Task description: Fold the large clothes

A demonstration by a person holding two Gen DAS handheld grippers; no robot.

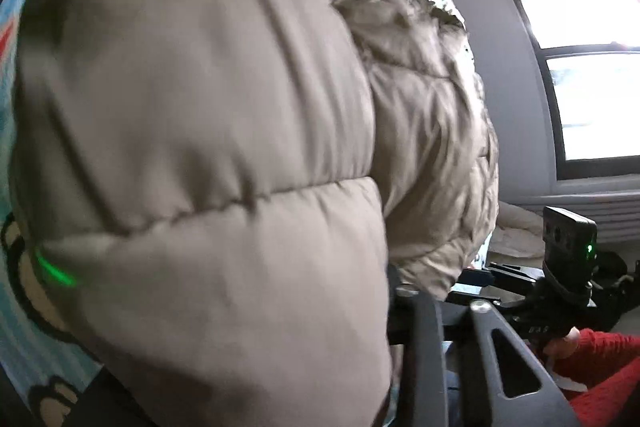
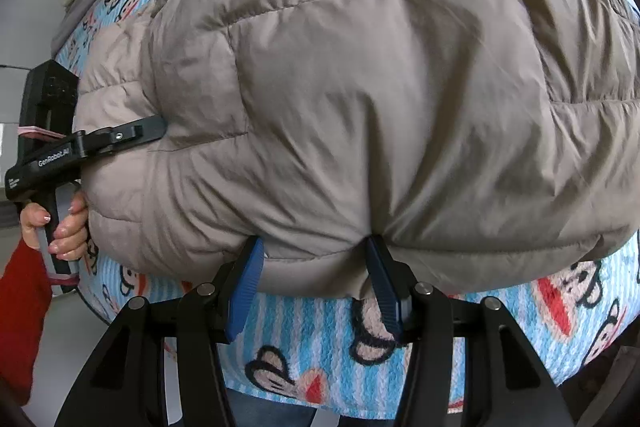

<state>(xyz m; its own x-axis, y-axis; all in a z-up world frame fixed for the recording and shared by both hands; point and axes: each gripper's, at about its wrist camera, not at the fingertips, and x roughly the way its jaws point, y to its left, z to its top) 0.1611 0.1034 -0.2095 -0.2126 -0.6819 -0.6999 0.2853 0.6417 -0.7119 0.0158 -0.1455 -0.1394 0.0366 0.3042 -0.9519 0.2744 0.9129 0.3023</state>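
Right wrist view: the only readable writing is "GenRobot.AI" in white on the black body of the left hand-held gripper (image 2: pixel 154 129), which comes in from the left of the beige quilted puffer jacket (image 2: pixel 360 99); small letters on the other device in the left wrist view are too blurred to read. There is one jacket, two hand-held grippers, one hand (image 2: pixel 60 227) with a red sleeve (image 2: pixel 20 315) on the left device's handle, and many repeats of a cartoon monkey face on the blue striped blanket (image 2: pixel 320 339) under the jacket. The jacket lies bunched on that blanket and fills most of the view; its long axis runs roughly left to right, with the stitched hem toward the camera, and which end is the collar cannot be told here. The right hand-held gripper (image 2: pixel 316 287) stands about half spread at the jacket's near hem, with a bulge of the hem between its two blue pads (image 2: pixel 244 291); whether they press the cloth cannot be told. The left hand-held gripper's one visible finger lies against the jacket's left side, its tip sunk into a fold, and how its jaws stand cannot be told. In the left wrist view the jacket (image 1: pixel 200 147) covers the fingers, with one window (image 1: pixel 580 67) to its right.
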